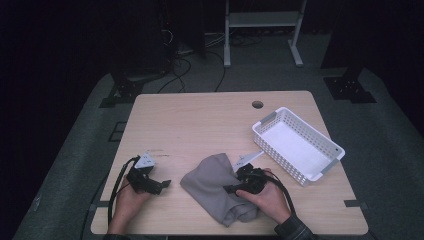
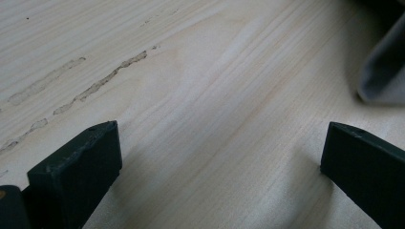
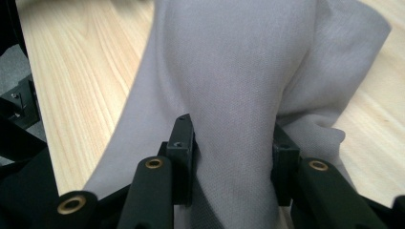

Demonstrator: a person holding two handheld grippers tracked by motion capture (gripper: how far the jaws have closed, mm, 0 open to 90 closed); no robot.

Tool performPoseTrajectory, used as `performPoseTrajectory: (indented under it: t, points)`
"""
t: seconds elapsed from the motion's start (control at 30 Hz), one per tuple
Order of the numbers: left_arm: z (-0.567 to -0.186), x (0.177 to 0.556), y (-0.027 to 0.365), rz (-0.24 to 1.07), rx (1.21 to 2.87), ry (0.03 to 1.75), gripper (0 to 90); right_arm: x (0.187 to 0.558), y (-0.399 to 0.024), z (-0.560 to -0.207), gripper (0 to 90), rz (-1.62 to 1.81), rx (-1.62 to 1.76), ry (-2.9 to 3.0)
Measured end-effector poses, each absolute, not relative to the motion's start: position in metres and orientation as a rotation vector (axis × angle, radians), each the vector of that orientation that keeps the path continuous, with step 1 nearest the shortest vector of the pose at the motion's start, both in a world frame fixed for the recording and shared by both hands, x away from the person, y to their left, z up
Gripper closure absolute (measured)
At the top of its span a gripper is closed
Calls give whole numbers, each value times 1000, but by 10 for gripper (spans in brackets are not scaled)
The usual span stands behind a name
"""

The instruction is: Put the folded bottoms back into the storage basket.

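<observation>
So the grey cloth [image 1: 220, 187] is lying crumpled at the near edge of the surface [image 1: 200, 125], and the right hand-held gripper [image 1: 239, 187] is clamped on a bunched fold of it. Looks soft, light and floppy, so I'd grab a thick fold, not a single layer. The left hand-held gripper [image 1: 162, 184] sits spread apart, nothing in it. The white basket [image 1: 264, 141] beside the cloth is empty.
</observation>
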State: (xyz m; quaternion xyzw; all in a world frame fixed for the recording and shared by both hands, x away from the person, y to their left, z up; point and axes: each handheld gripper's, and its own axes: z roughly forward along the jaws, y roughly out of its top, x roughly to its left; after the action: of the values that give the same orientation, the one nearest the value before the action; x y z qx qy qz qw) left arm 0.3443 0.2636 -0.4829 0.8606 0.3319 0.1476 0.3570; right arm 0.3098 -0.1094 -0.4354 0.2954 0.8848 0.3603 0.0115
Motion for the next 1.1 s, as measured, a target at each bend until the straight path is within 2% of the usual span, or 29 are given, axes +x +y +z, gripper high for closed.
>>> performPoseTrajectory:
  t: [1.1]
  points:
    - [-483, 344, 264, 380, 2224, 856, 0, 312, -141, -397, 620, 1169, 910, 2690]
